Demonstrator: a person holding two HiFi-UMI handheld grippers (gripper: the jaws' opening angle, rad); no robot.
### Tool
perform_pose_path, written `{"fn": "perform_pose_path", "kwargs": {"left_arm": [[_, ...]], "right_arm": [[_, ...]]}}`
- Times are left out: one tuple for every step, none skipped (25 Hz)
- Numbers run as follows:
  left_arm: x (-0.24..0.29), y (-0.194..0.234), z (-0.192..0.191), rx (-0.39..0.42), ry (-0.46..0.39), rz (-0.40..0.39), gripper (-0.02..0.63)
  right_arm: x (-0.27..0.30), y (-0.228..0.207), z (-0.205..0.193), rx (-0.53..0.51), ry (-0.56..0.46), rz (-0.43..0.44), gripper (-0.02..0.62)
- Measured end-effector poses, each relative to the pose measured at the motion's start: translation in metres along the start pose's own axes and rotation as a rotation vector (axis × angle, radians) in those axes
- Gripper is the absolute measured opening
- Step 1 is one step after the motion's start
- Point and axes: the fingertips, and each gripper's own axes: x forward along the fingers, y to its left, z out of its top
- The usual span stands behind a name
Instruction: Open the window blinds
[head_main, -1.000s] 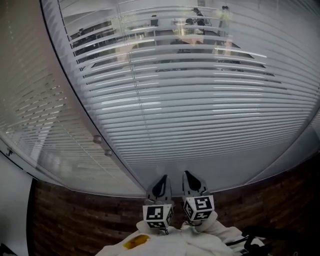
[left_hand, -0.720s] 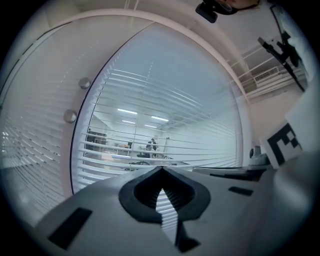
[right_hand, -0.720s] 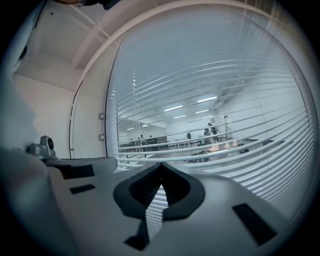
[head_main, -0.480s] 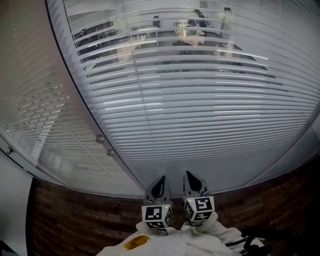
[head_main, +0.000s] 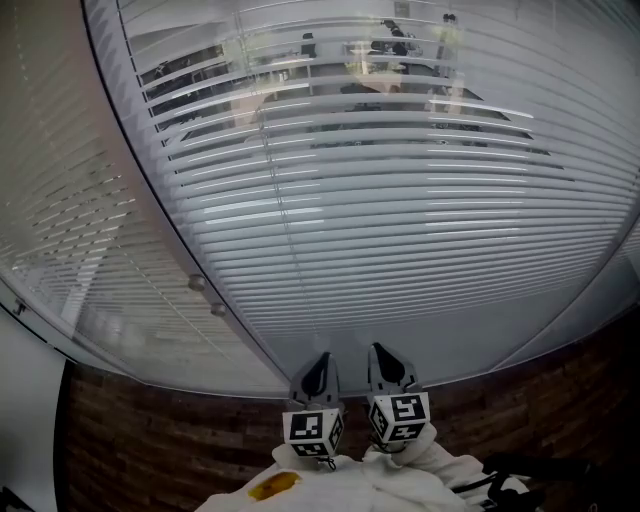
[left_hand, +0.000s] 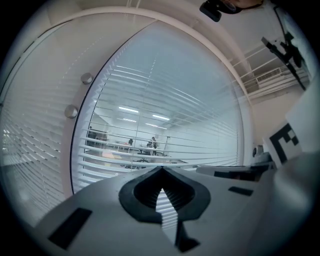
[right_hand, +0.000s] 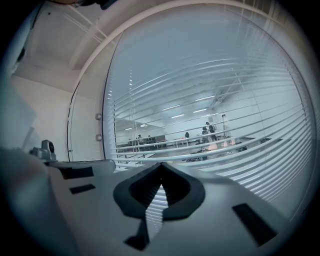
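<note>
Left gripper (head_main: 323, 360) and right gripper (head_main: 380, 352) sit closed and empty at lower centre. The blinds (head_main: 400, 200) fill the frame above, lowered, with the slats tilted see-through (office visible beyond). That fits tilting done or raising still due.

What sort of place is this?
Probably an office: blinds on the window, and through them desks, people and ceiling strip lights.

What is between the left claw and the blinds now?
Nothing visible: in the left gripper view, the shut left claw faces the blinds with only bare space ahead.
</note>
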Motion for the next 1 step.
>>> {"fn": "perform_pose_path", "kwargs": {"left_arm": [[-0.0001, -0.0014, -0.0001, 0.000, 0.001, 0.000, 0.000]], "right_arm": [[-0.0009, -0.0011, 0.0003, 0.001, 0.000, -0.001, 0.011]]}}
